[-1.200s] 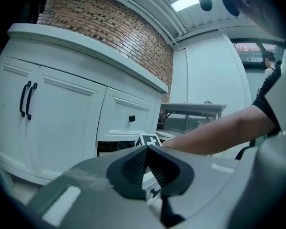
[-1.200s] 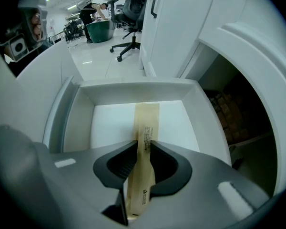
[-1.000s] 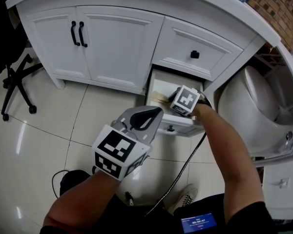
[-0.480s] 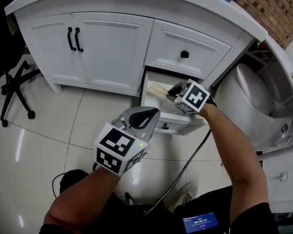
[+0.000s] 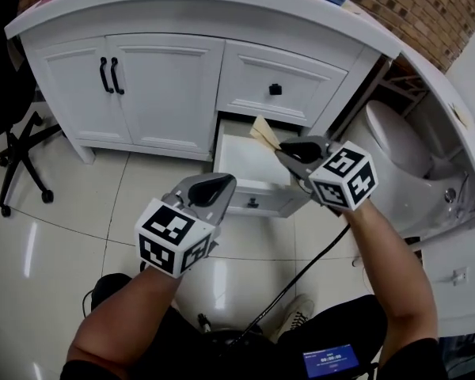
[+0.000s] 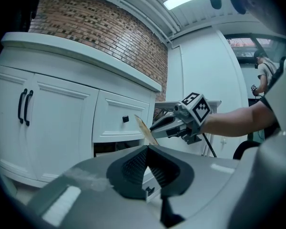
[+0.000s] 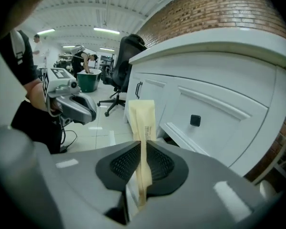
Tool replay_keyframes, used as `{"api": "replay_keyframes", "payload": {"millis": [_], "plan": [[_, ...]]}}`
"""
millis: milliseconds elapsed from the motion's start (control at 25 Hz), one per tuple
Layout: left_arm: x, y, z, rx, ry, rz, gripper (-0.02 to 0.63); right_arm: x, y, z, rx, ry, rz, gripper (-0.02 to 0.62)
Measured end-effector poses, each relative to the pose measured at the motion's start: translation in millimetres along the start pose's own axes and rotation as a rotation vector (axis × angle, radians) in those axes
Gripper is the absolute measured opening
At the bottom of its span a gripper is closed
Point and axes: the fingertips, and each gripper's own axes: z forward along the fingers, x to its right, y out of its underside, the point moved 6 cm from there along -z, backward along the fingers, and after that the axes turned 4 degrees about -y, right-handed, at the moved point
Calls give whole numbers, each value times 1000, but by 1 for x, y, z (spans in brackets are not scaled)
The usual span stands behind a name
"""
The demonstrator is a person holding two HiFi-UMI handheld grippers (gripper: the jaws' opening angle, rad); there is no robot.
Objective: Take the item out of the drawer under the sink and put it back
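A flat cream paper packet (image 5: 264, 131) (image 7: 143, 128) (image 6: 146, 130) stands edge-up between the pads of my right gripper (image 5: 289, 156) (image 7: 143, 162), which is shut on it. The gripper holds it in the air above the open white drawer (image 5: 248, 172) under the sink counter. My left gripper (image 5: 210, 188) (image 6: 147, 162) hangs in front of the drawer's front panel, its jaws together with nothing between them. In the left gripper view the right gripper (image 6: 155, 126) shows with the packet at its tip.
White vanity with double doors (image 5: 138, 93) at the left and a shut upper drawer (image 5: 279, 81) above the open one. A white toilet (image 5: 404, 157) stands to the right. A black office chair base (image 5: 20, 153) stands on the tiled floor at the left.
My right gripper rose out of the drawer with the packet in its jaws and pulled back to the right. The left gripper stayed near the drawer front.
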Motion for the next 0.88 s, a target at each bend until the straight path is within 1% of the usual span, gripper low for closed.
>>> {"api": "replay_keyframes", "payload": {"millis": [280,360,480,680,880], "plan": [[13,-2,-6,15,26,6,6,-23,-8,-62,185,68,41,38],[15,-5,-7,25,31,10,6,-29,-9,-79,230,67,70,38],[17,-8,-9,36,28,15,6,-41,-7,-101,291,49,139,37],[14,-7,-9,34,17,15,6,-53,7,-123,358,36,262,37],[11,-8,-13,42,6,-2,6,-64,25,-128,383,32,317,37]]}}
